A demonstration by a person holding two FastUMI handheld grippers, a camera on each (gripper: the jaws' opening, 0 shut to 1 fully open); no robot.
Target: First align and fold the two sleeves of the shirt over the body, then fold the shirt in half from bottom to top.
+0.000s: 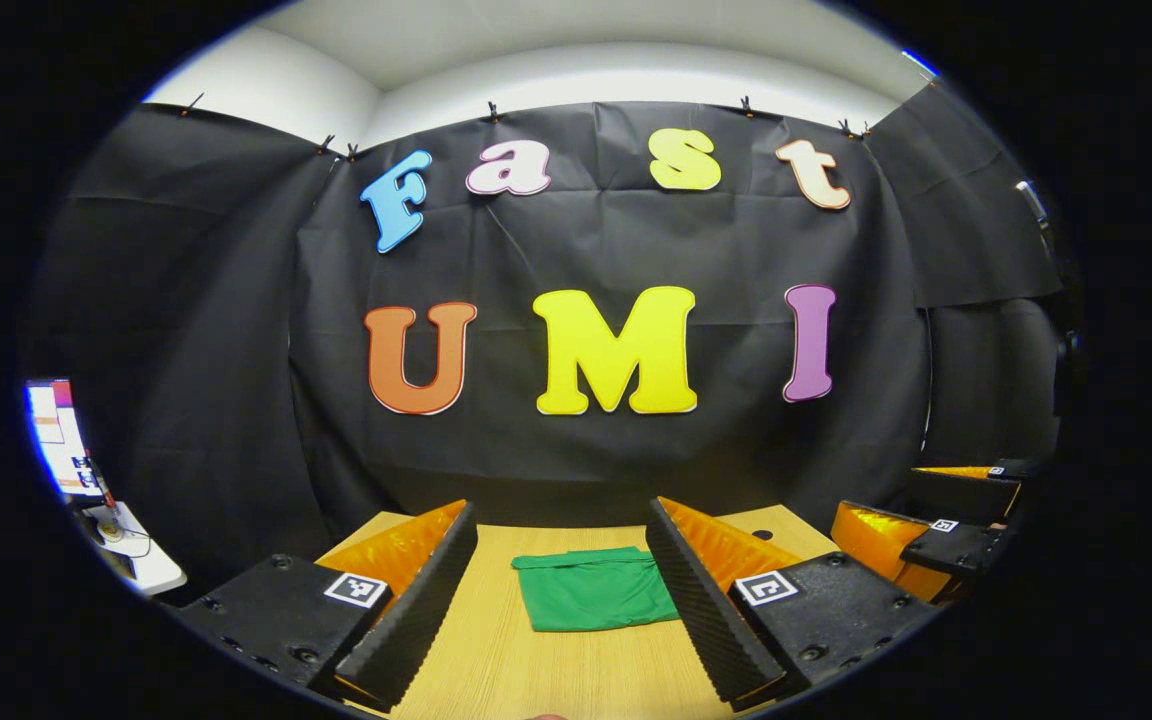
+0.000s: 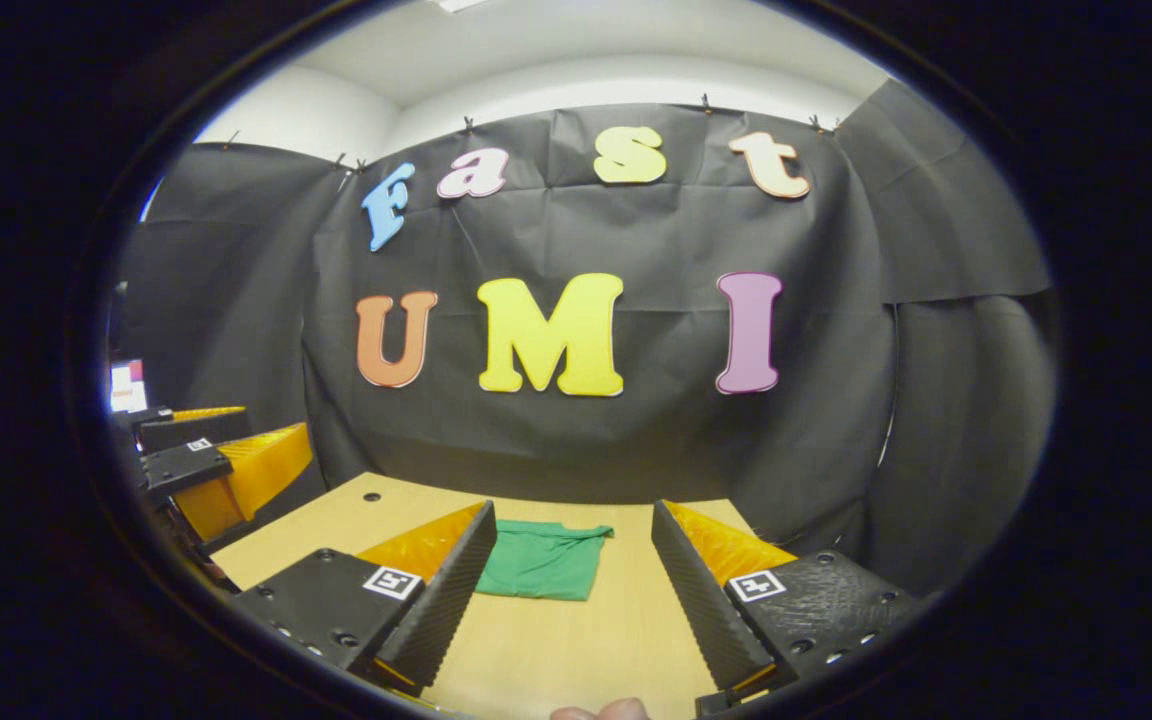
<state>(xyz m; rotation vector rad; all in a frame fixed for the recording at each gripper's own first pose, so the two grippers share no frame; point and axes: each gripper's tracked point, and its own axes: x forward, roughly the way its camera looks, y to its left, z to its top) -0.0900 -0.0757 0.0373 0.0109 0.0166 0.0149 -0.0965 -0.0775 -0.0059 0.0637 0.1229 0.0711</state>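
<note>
1. The green cotton shirt (image 1: 594, 590) lies as a compact, flat rectangle on the pale wood-grain table (image 1: 536, 670), toward its far edge at about 12 o'clock from both cameras; judging by that shape, the sleeves and bottom-to-top fold look done.
2. The left hand-held gripper (image 1: 561, 600) hovers above the table, jaws spread wide and empty, the shirt framed between its fingers, probably backed off after release.
3. The right hand-held gripper (image 2: 571, 590) likewise stands apart, holding nothing, with the shirt at 11 o'clock.
4. No containers are visible.
</note>
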